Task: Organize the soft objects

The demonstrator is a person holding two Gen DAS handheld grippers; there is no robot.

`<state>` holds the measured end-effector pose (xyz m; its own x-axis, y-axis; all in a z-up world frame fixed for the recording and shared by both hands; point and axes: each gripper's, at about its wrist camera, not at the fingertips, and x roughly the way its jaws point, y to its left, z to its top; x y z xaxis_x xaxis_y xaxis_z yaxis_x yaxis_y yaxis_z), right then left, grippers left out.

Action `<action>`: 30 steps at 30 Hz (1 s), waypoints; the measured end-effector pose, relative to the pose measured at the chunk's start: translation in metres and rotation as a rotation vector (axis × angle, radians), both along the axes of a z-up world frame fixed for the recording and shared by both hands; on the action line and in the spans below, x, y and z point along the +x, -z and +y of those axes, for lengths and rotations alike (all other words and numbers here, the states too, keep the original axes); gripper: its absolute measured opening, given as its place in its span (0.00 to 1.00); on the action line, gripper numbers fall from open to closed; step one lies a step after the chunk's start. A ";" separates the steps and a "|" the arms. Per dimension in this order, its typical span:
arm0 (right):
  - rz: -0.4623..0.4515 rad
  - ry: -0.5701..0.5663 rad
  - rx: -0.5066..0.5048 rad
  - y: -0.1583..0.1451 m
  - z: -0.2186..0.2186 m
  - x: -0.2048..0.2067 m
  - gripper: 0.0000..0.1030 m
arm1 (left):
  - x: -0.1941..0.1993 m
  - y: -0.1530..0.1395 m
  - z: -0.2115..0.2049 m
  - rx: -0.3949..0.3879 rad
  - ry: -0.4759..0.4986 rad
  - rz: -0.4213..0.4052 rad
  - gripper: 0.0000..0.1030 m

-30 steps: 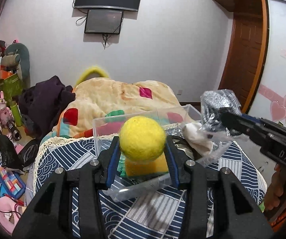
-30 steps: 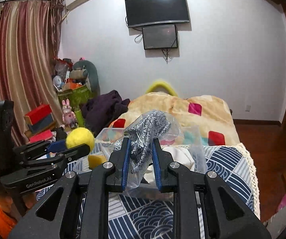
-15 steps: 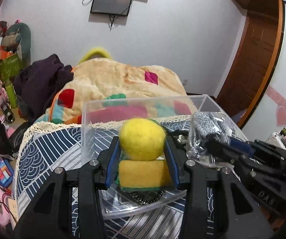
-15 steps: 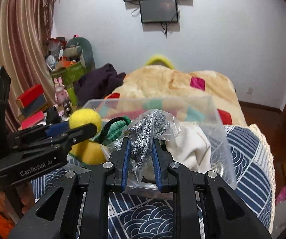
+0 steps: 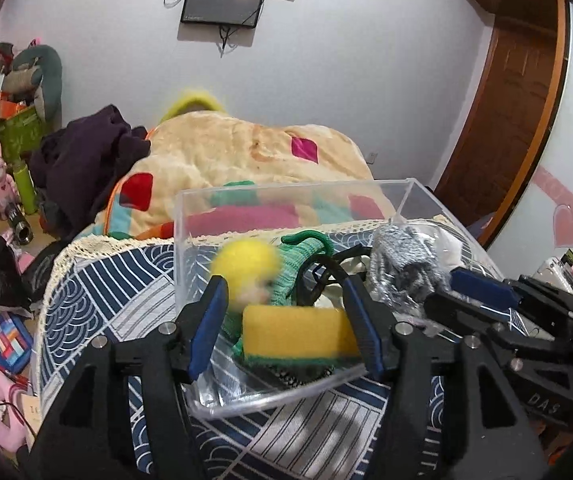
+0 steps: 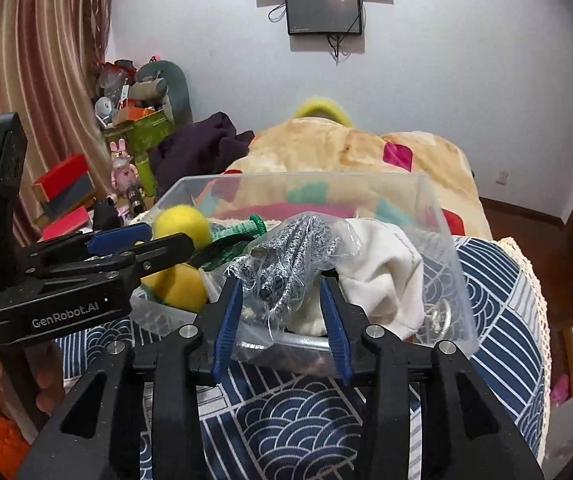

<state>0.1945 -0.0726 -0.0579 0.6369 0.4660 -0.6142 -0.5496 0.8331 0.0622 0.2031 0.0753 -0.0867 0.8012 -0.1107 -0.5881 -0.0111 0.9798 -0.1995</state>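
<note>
Left claw (image 5: pixel 286 322) spread wide above the clear plastic bin (image 5: pixel 294 196) on the bed (image 5: pixel 126 280); yellow ball (image 5: pixel 246 260), blurred, sits free inside the bin beside a yellow sponge (image 5: pixel 298 330) and green knit (image 5: pixel 298 252). Right claw (image 6: pixel 282 312) also apart, fingers either side of the bagged grey cord (image 6: pixel 290 252), which lies in the bin against a white cloth (image 6: pixel 382 276).

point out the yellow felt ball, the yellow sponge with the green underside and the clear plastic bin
Round yellow felt ball (image 6: pixel 182 224): right wrist view, centre of its fuzzy surface.
Rectangular yellow sponge with green underside (image 5: pixel 298 330): left wrist view, middle of its yellow face.
Clear plastic bin (image 5: pixel 286 194): left wrist view, far wall's upper rim.
</note>
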 end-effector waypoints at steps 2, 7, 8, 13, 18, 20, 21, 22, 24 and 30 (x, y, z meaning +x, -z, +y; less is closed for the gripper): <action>-0.017 0.000 0.009 -0.006 -0.004 -0.005 0.36 | -0.008 -0.006 -0.003 0.017 0.005 -0.021 0.58; -0.095 -0.005 0.034 -0.031 -0.016 -0.026 0.36 | -0.038 -0.031 -0.012 0.056 0.017 -0.109 0.58; -0.112 -0.004 0.044 -0.037 -0.019 -0.031 0.36 | -0.045 -0.037 -0.015 0.066 0.018 -0.130 0.58; -0.181 0.004 0.093 -0.058 -0.033 -0.055 0.55 | -0.077 -0.063 -0.021 0.063 0.017 -0.225 0.63; -0.258 0.017 0.122 -0.075 -0.045 -0.079 0.73 | -0.109 -0.081 -0.026 0.065 0.015 -0.301 0.77; -0.268 0.022 0.149 -0.077 -0.050 -0.087 0.82 | -0.120 -0.084 -0.030 0.077 0.001 -0.326 0.84; -0.268 0.023 0.159 -0.077 -0.052 -0.090 0.82 | -0.125 -0.086 -0.032 0.083 -0.004 -0.334 0.89; -0.266 0.023 0.166 -0.077 -0.053 -0.092 0.82 | -0.130 -0.087 -0.034 0.093 -0.010 -0.344 0.92; -0.264 0.025 0.170 -0.074 -0.055 -0.095 0.86 | -0.138 -0.088 -0.039 0.106 -0.012 -0.357 0.97; -0.295 0.062 0.174 -0.067 -0.061 -0.108 1.00 | -0.156 -0.084 -0.047 0.106 -0.002 -0.371 0.99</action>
<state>0.0861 -0.1339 0.0092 0.8053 0.5027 -0.3144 -0.5141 0.8561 0.0521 0.0469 0.0285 -0.0023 0.9618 -0.0634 -0.2663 0.0413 0.9953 -0.0878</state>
